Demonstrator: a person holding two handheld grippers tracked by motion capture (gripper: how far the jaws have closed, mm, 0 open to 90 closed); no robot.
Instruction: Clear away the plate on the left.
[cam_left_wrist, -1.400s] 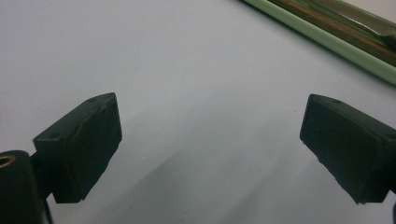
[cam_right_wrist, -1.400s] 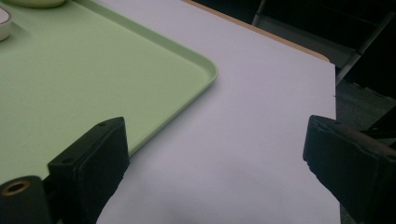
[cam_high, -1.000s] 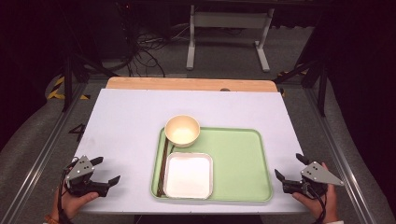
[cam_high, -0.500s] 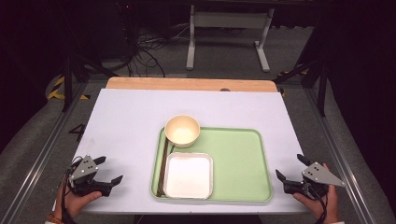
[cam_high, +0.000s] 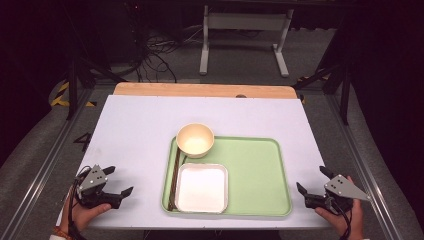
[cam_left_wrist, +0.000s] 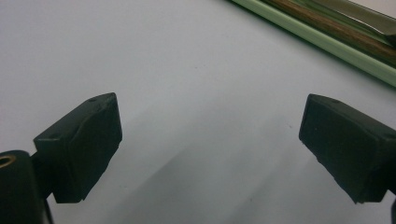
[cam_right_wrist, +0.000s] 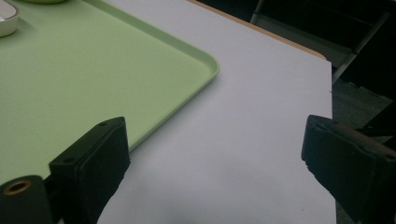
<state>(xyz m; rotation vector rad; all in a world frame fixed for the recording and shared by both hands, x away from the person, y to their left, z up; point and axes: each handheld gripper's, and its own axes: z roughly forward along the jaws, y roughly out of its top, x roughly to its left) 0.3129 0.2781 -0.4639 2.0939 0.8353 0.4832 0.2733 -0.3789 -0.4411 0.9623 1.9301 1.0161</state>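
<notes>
1. Our left gripper (cam_high: 119, 182) rests near the table's (cam_high: 135, 125) front left corner, jaws spread wide and empty.
2. Our right gripper (cam_high: 311, 181) sits just beside the green tray's (cam_high: 260, 175) right rim, jaws also wide apart, empty.
3. The tray holds a cream bowl (cam_high: 195, 140), a white square dish (cam_high: 202, 187) and brown chopsticks (cam_high: 175, 175) along its left edge.

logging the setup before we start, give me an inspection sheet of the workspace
surface: white table top, wooden strip along its far edge
job's things: green tray holds a cream bowl at its far left corner, a white square dish at its near left, and dark chopsticks along its left rim
clutter: nothing seen
grippers: left gripper open, low over the table's near left; right gripper open, at the near right, beside the tray
cables: a tangle on the floor beyond the table
surroundings: dark room, grey frame legs behind
</notes>
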